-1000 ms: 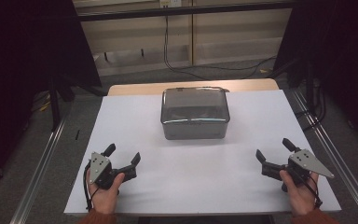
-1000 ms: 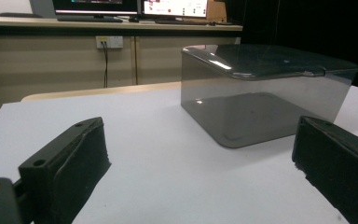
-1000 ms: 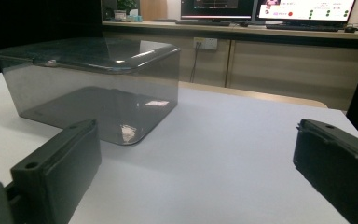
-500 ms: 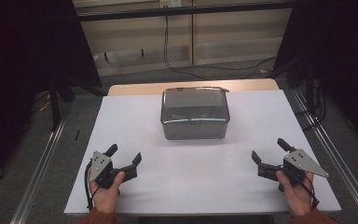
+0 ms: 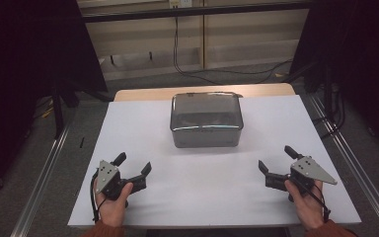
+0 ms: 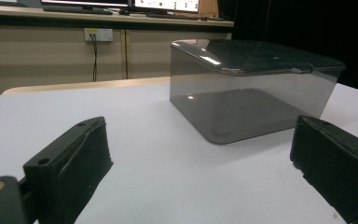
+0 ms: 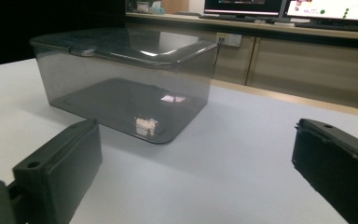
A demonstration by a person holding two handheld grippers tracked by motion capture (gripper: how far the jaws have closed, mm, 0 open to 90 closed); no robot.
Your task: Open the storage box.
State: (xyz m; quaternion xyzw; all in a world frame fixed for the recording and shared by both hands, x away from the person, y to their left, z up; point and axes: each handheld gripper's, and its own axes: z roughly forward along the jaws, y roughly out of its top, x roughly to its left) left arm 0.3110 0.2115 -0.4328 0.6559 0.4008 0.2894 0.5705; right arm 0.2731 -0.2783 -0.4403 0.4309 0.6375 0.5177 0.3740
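Note:
A smoky see-through plastic box (image 5: 206, 120) with its lid on stands at the middle back of the white table (image 5: 138, 128). The left gripper view has the box (image 6: 247, 88) ahead and to the right; the right gripper view has the box (image 7: 126, 79) ahead and to the left. My left gripper (image 5: 133, 167) rests open near the front left of the table, nothing between its jaws. At the front right my right gripper (image 5: 278, 159) is open too, and holds nothing. Both sit well short of the box.
Metal rails (image 5: 44, 173) run along both sides of the table. Behind the table there are cabinets (image 5: 202, 34) with cables hanging down to the floor. Bare white tabletop lies between the grippers and the box.
My right gripper has slid a little left and toward the front edge. The left gripper and the box have stayed put.

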